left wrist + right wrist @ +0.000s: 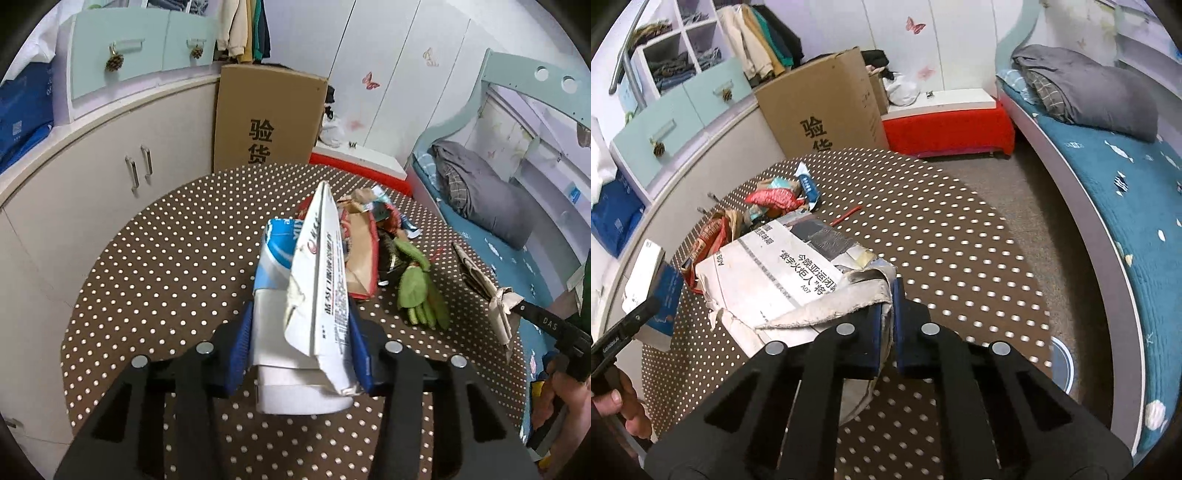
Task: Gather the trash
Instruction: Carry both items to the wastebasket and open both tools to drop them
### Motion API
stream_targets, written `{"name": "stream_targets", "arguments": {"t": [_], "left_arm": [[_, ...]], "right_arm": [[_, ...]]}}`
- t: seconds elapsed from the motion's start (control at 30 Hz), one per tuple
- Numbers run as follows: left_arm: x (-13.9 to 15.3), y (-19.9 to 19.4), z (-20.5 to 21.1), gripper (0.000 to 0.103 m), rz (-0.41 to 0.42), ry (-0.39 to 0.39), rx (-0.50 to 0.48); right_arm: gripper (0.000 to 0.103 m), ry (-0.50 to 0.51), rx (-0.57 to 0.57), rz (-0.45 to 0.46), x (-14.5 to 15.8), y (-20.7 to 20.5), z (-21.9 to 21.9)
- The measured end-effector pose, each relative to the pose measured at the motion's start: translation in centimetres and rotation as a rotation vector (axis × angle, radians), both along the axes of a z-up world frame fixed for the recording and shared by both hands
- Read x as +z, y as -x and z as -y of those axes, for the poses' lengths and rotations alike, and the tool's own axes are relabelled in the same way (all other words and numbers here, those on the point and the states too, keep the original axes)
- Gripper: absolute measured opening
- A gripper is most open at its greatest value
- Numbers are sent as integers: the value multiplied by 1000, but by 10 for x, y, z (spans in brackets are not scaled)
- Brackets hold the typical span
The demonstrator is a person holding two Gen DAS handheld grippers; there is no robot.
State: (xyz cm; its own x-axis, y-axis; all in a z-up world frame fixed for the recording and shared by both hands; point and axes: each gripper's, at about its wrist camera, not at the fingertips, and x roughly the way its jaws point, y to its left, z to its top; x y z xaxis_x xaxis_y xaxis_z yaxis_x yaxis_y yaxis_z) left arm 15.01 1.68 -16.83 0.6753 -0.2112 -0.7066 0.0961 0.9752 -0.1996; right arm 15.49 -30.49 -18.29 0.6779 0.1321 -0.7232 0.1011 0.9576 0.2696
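On the brown polka-dot table (166, 258) lies a pile of trash (369, 236): red wrappers, a brown paper bag and green leaves (417, 291). My left gripper (301, 306) is shut on a white carton with blue print (277, 251); a folded white printed pack (325, 266) is pinched against it between the blue pads. The right wrist view shows that carton (646, 273) at the left edge. My right gripper (888, 299) is shut on the torn edge of a crumpled newspaper (775, 269). In the left wrist view the newspaper (484, 284) hangs from the right gripper (517, 304).
A tall cardboard box (266, 122) stands behind the table beside white cabinets (110, 177). A red bench (945, 129) and a bed with a teal cover (1108, 192) lie to the right. A thin red stick (846, 216) lies on the table. A round white object (1062, 365) sits on the floor.
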Motion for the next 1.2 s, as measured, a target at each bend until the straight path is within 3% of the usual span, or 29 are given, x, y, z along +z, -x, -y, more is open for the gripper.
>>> {"name": "stream_targets", "arguments": {"t": [0.27, 0.53, 0.63, 0.8, 1.07, 1.13, 1.17, 1.2], "left_arm": [[40, 22, 33, 46, 76, 26, -85], [57, 17, 120, 46, 87, 56, -265], [56, 13, 158, 46, 79, 58, -334], [46, 10, 222, 46, 49, 51, -449], [19, 13, 301, 46, -21, 10, -595], [11, 13, 320, 46, -37, -5, -621], [7, 14, 328, 46, -46, -10, -633], [2, 14, 339, 46, -57, -17, -648]], "right_arm": [[6, -42, -65, 38, 17, 23, 41], [6, -79, -242, 17, 6, 53, 123], [6, -98, -328, -45, -20, 63, 164], [6, -133, -460, -224, -102, 75, 227], [13, -234, -527, -508, -241, 67, 266], [39, -280, -523, -540, -269, 64, 272], [72, -291, -523, -548, -278, 63, 275], [80, -289, -525, -555, -285, 61, 277]]}}
